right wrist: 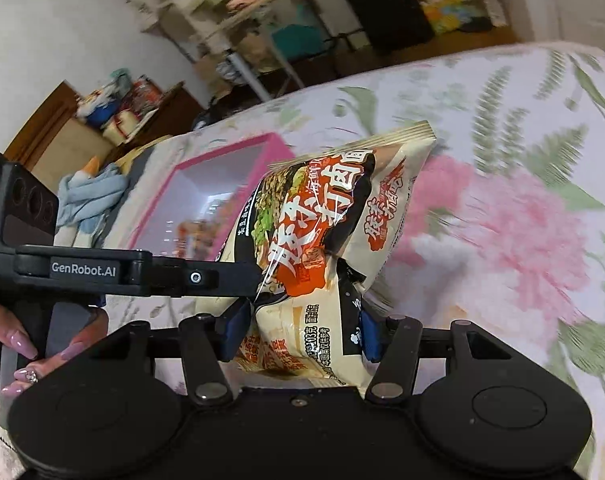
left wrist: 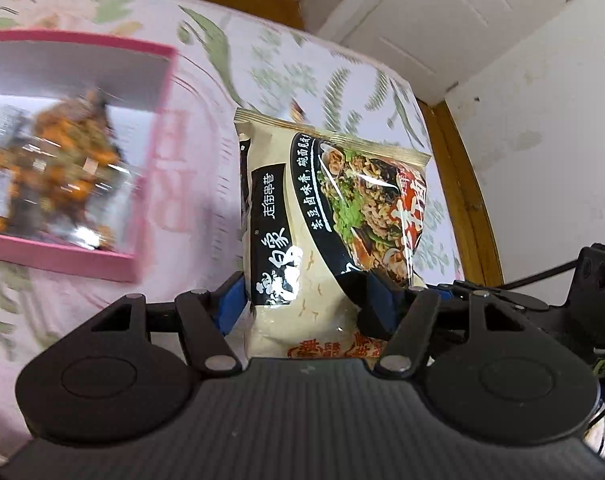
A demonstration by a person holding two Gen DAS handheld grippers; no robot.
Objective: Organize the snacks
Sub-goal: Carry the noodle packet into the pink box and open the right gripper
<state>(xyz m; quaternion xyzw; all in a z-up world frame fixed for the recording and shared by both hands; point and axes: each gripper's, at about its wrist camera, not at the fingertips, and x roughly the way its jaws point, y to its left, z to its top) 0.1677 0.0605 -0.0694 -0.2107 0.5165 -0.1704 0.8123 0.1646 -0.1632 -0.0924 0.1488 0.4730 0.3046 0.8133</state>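
Note:
My left gripper (left wrist: 306, 300) is shut on a beige instant noodle packet (left wrist: 302, 216) and holds it above the floral bedspread. My right gripper (right wrist: 302, 330) is shut on a second beige noodle packet (right wrist: 322, 232), crumpled between its blue pads. A pink open box (left wrist: 150, 176) lies to the left in the left wrist view, with orange snack packs (left wrist: 62, 168) inside. The same box (right wrist: 222, 160) shows behind the packet in the right wrist view. The left gripper's body (right wrist: 82, 268) crosses the left of the right wrist view.
The floral bedspread (right wrist: 502, 200) covers the surface. A wooden bed edge (left wrist: 462, 184) and white wall lie at the right of the left wrist view. A blue cloth (right wrist: 90, 196), shelves and a black bin (right wrist: 382, 4) stand beyond the bed.

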